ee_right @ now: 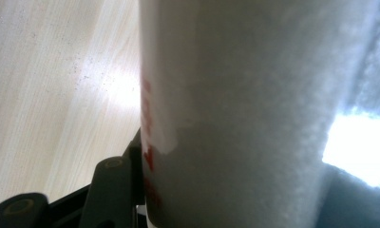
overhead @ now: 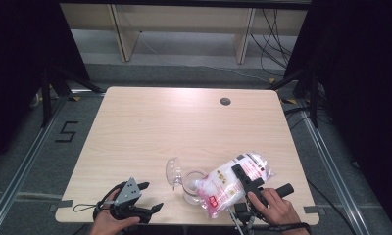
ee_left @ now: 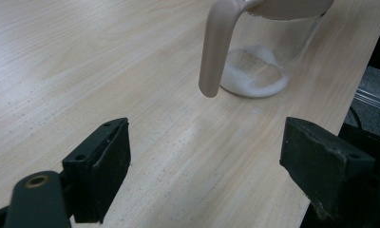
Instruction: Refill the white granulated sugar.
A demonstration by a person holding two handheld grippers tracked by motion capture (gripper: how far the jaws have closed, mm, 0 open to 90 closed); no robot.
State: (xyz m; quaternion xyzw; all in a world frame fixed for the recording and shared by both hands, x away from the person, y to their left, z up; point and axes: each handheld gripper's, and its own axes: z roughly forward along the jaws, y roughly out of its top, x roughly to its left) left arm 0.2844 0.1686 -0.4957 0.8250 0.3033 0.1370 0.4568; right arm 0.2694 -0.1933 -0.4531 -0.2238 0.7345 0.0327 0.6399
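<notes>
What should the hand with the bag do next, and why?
Probably tip the bag a little more. The right gripper holds it slanted, its corner at the jar's mouth, and the left gripper view shows just a thin layer of white powder at the jar's bottom.

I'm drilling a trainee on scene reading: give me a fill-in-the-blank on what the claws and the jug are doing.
1. The right claw is shut on the ____.
2. The bag is tipped over the ____.
3. The left claw stands ____, holding nothing.
4. The white grains lie at the jug's ____.
Missing: bag; jug; open; bottom
</notes>
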